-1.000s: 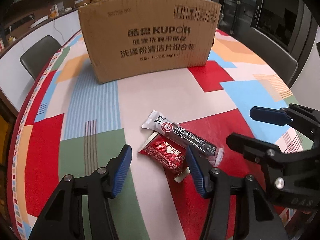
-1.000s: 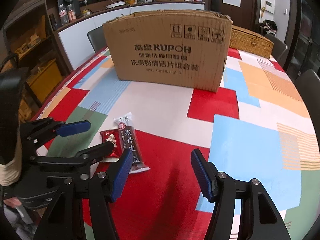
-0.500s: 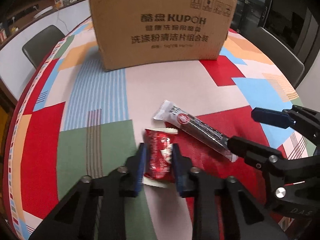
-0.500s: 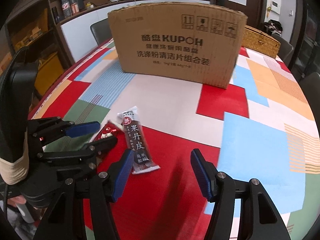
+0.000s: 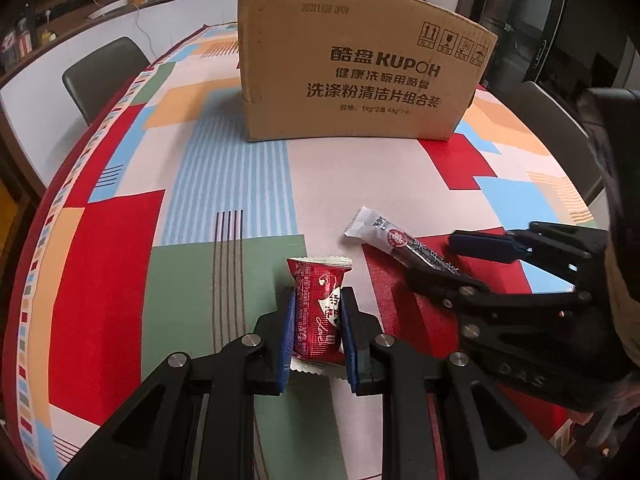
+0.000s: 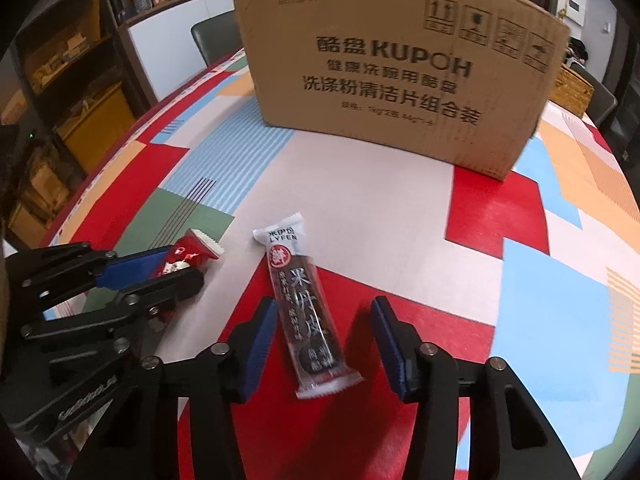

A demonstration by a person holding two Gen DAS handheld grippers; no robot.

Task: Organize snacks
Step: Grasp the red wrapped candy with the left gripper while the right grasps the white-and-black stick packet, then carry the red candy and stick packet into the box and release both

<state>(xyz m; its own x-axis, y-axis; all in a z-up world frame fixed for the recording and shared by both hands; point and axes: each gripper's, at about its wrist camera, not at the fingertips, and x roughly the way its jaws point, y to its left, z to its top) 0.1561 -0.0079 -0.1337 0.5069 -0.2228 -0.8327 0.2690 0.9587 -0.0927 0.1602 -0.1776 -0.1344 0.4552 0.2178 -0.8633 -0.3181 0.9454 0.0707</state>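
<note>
Jaws first: the left gripper is pinching its blue pads against both sides of the red snack packet, clamping it at about 6 o'clock in the left wrist view, with the packet's crimped far end sticking out ahead of the fingers. Whether the packet is touching the cloth or riding just above it, I cannot tell from here. Over on the other side, the right gripper is standing wide apart, its two blue pads straddling the near end of the dark fruit-leather bar without touching it. That bar is lying flat on the patchwork tablecloth, white end pointing toward 12 o'clock, clear-edged end nearest the camera. Seen from the right wrist, the left gripper is sitting out at 9 o'clock with the red packet showing between its fingers. Up at 12 o'clock in both views the big cardboard box is standing upright on the table, well apart from both snacks
</note>
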